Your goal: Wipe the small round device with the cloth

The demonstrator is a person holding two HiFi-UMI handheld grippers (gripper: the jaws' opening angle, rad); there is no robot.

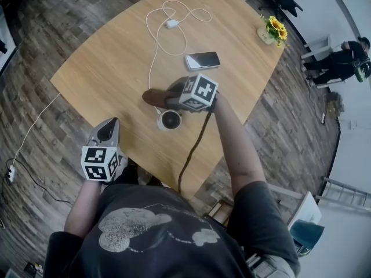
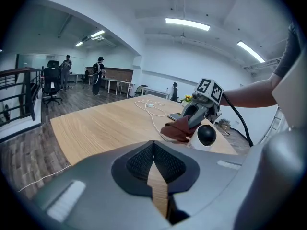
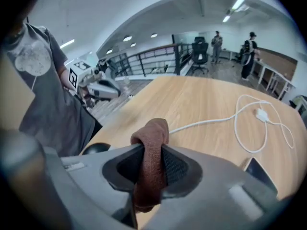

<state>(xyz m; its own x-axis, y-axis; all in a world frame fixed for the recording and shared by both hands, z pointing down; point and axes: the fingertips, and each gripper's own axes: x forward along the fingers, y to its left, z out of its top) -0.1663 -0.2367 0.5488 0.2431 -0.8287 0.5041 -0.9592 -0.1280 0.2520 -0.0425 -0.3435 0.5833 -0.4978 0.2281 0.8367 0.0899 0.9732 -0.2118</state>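
Right hand-held gripper (image 3: pixel 153 169) clamps the brown cloth (image 1: pixel 152 97) beside the small round device (image 1: pixel 170 120), ready to wipe; left hand-held gripper (image 2: pixel 154 169) hangs closed, empty.

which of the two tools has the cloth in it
The right tool, by the small round device: the brown cloth is pinched between its jaws. The left tool is closed on nothing.
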